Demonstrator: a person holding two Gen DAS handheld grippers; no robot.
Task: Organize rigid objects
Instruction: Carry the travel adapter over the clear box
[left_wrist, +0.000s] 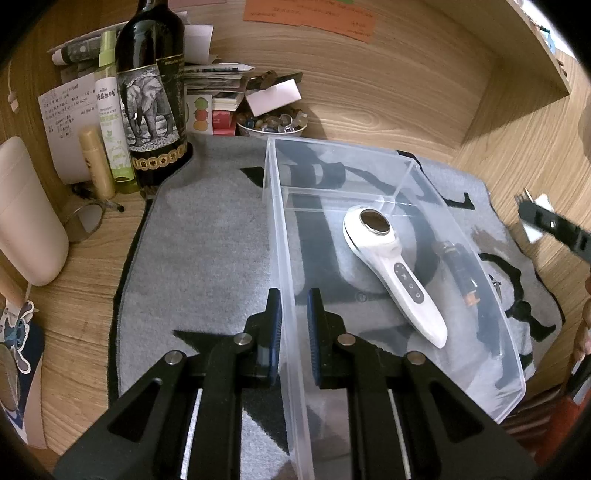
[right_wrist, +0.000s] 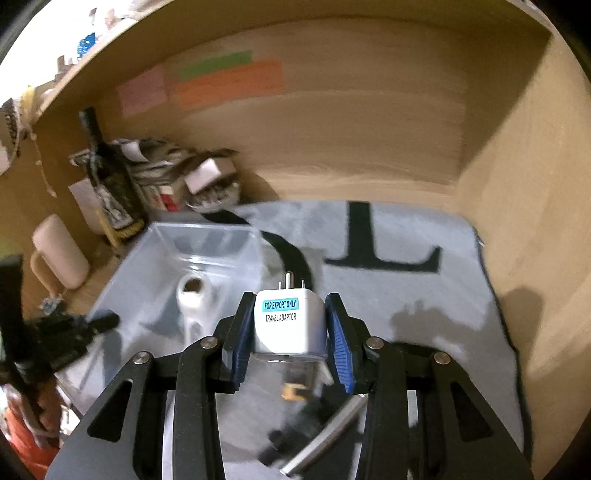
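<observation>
Gripping white travel adaptor (right_wrist: 286, 325), right gripper (right_wrist: 288, 332) clamps it at frame centre, above grey mat (right_wrist: 406, 295). Prongs point up-frame, away from camera; long axis runs along fingers. Left gripper (left_wrist: 294, 332) clenched on near wall of clear bin (left_wrist: 275, 221), lower centre. Risks: smooth adaptor slipping between pads; prongs clipping bin rim; landing on white handheld device (left_wrist: 391, 273) inside; bin sliding if wall grip slips.

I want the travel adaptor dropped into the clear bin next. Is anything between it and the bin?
Nothing visible blocks it. The right gripper holds the travel adaptor above the mat; the clear bin is open-topped, with free floor beside the white handheld device.
</observation>
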